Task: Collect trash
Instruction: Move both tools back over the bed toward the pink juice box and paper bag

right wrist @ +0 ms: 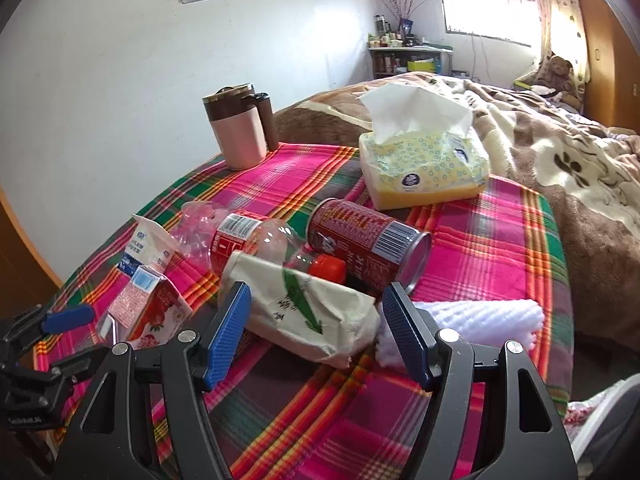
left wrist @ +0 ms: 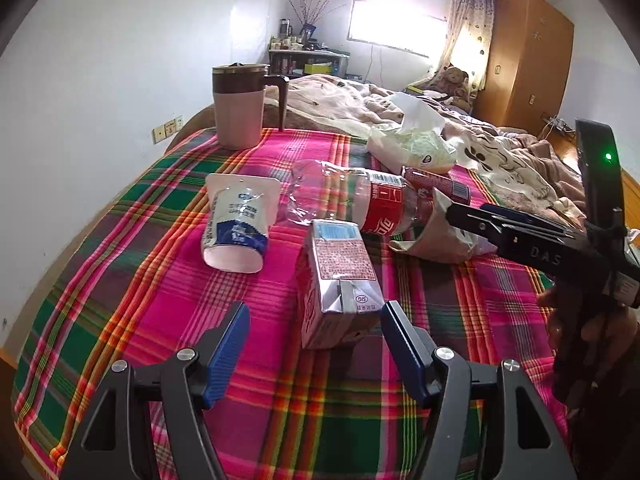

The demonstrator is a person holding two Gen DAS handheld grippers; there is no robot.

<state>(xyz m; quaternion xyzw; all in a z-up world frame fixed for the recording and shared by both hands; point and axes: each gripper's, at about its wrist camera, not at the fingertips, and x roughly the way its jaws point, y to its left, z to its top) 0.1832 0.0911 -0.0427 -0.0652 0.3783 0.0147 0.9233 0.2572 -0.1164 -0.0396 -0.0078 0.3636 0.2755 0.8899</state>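
On the plaid blanket spread over the bed's near end, we find the trash in one loose cluster, nothing gathered yet as far as we can see, and no bin or bag in either view.

Left gripper: jaws wide apart, holding nothing, lined up either side of the near end of a pink milk carton lying flat. Right gripper: jaws likewise wide, empty, straddling a crumpled paper bag printed with green leaves.

Behind these, toward the blanket's middle: a clear cola bottle with red cap, on its side; a red drink can touching it; a blue-and-white yogurt pouch toward the left edge; a white foam sheet just right of the bag.

Far edge: pink mug and yellow tissue pack, which we judge are not trash.

Our read: task at its start; two first picks about to begin, everything else left.
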